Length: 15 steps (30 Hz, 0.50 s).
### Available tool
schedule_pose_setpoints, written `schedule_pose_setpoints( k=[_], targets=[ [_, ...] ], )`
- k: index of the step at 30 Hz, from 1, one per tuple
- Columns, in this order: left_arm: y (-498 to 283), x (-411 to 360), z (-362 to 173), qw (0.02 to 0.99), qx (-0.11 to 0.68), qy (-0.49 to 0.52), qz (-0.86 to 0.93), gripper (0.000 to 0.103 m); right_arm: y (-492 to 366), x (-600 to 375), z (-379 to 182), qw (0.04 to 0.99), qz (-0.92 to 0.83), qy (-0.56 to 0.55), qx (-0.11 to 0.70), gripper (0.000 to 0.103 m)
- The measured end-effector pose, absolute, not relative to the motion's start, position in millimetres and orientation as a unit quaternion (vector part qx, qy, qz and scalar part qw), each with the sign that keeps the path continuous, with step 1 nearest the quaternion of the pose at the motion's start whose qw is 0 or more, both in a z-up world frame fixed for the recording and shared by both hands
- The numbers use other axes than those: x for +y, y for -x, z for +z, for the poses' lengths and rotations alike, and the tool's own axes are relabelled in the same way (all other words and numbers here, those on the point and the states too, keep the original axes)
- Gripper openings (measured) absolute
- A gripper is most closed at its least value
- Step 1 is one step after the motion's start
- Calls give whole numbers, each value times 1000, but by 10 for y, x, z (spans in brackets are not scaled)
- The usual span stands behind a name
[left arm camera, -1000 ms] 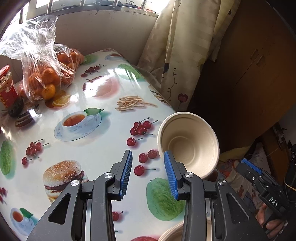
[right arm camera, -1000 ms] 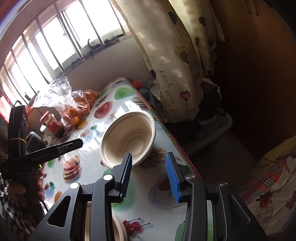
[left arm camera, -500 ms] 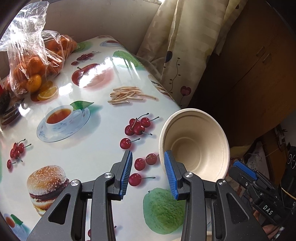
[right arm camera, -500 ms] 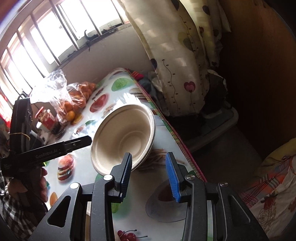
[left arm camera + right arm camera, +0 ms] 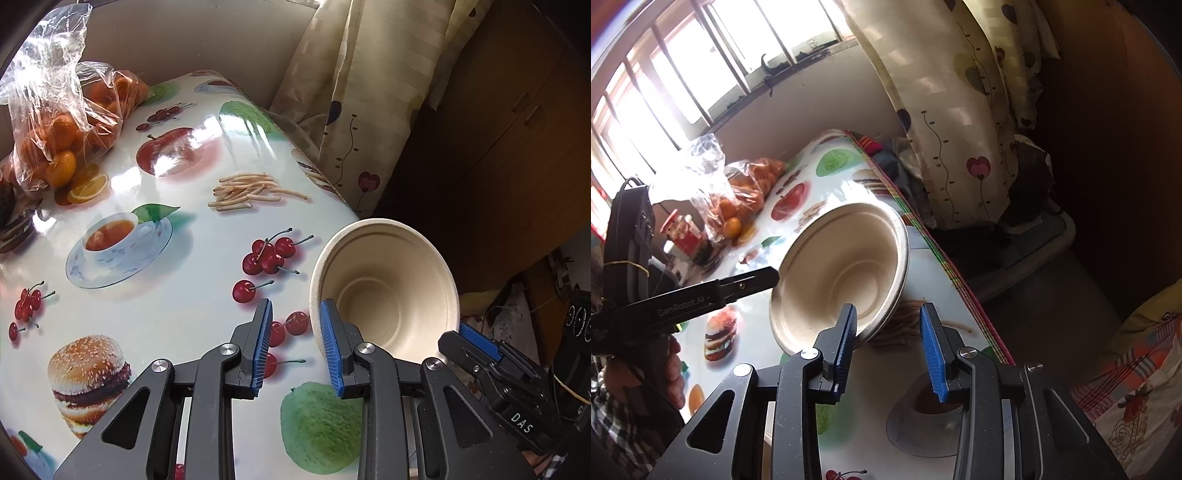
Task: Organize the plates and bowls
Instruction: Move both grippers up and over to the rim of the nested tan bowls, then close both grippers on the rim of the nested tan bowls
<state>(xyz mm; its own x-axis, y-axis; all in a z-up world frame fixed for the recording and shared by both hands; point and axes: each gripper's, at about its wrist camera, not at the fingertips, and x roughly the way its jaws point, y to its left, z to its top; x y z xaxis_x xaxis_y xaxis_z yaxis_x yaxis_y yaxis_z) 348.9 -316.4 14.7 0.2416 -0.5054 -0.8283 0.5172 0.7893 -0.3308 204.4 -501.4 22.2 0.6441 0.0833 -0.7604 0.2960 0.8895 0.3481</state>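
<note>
Between the two grippers, a pale bowl (image 5: 384, 295) is tipped up over the tabletop (image 5: 166, 314), its mouth facing them. The left gripper (image 5: 295, 347) has its fingers apart; they have just been closing, with the bowl's rim in the gap beside the right-hand finger. The right gripper (image 5: 888, 343) has also just been closing and likewise straddles the opposite rim unclamped. A bag of oranges (image 5: 59, 122) lies well beyond.
</note>
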Motion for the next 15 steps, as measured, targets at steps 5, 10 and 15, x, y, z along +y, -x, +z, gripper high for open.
schedule_pose_setpoints(
  k=[5, 10, 15],
  targets=[
    [-3482, -3165, 167, 789, 521, -4, -326, 25, -2053, -5003, 214, 878, -57, -226, 418, 25],
    [-3484, -3174, 159, 788, 521, -1, -327, 20, -2056, -4989, 210, 878, -56, -228, 417, 21],
    [-3470, -3193, 168, 790, 518, -2, -328, 12, -2066, -4955, 219, 879, -53, -225, 417, 19]
  ],
)
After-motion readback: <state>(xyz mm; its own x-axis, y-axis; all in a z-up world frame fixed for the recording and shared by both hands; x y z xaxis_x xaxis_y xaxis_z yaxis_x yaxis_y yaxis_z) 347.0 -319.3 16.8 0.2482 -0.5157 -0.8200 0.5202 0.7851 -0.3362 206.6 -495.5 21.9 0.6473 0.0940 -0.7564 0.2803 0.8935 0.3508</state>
